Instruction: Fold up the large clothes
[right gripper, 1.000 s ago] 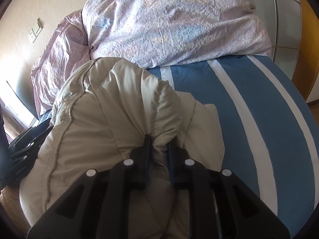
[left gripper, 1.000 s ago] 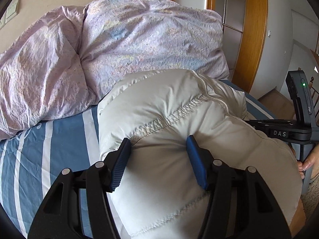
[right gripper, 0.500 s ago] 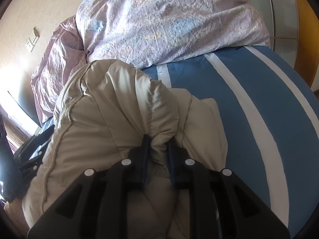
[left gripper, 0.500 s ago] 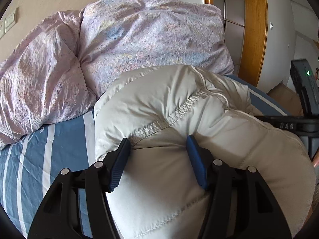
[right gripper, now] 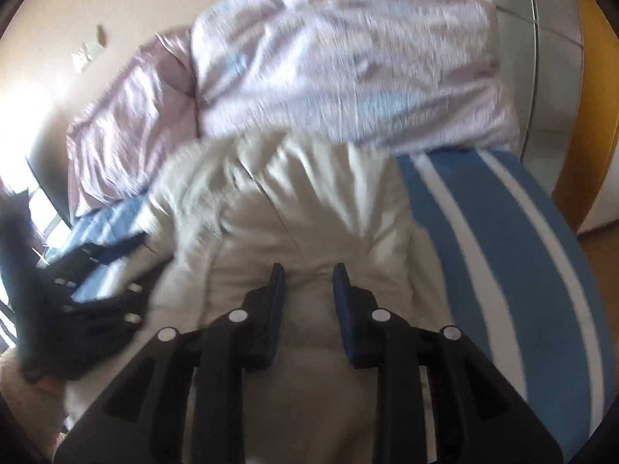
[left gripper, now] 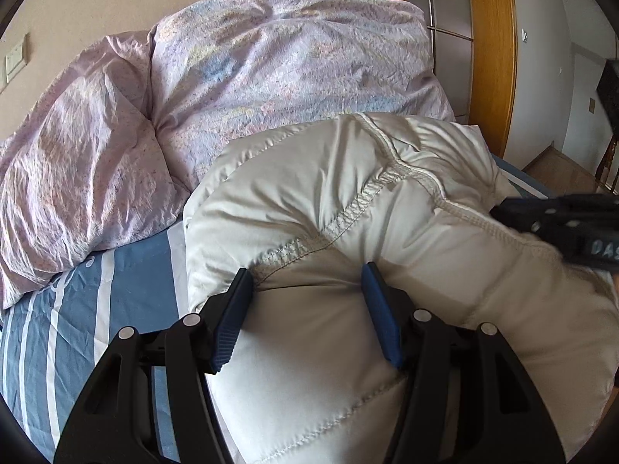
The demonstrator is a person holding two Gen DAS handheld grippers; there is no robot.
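The bed (left gripper: 89, 348) under me is the widest thing here, covered by a blue sheet with white stripes that runs out bare to my right (right gripper: 514, 270). At its head lies a crumpled lilac duvet (left gripper: 271, 77), heaped against a beige wall (left gripper: 96, 0) that carries a pale switch plate (left gripper: 14, 62). Behind the duvet stands a wooden door frame (left gripper: 491, 58), with frosted panels beside it and wooden floor showing beyond the bed's far corner. The cream puffer jacket (left gripper: 348, 212) sits bunched on the sheet in front of the duvet, its quilted seams arching over a thick fold. My left tongs (left gripper: 307, 282) are clenched on a fat roll of that jacket, blue pads pressed into the padding on either side. My right tongs (right gripper: 308, 284) are easing apart, the jacket's fabric lying between the pads but no longer pinched; that view is blurred. From the left camera, the right tongs' black body (left gripper: 572, 224) shows at the jacket's far edge.
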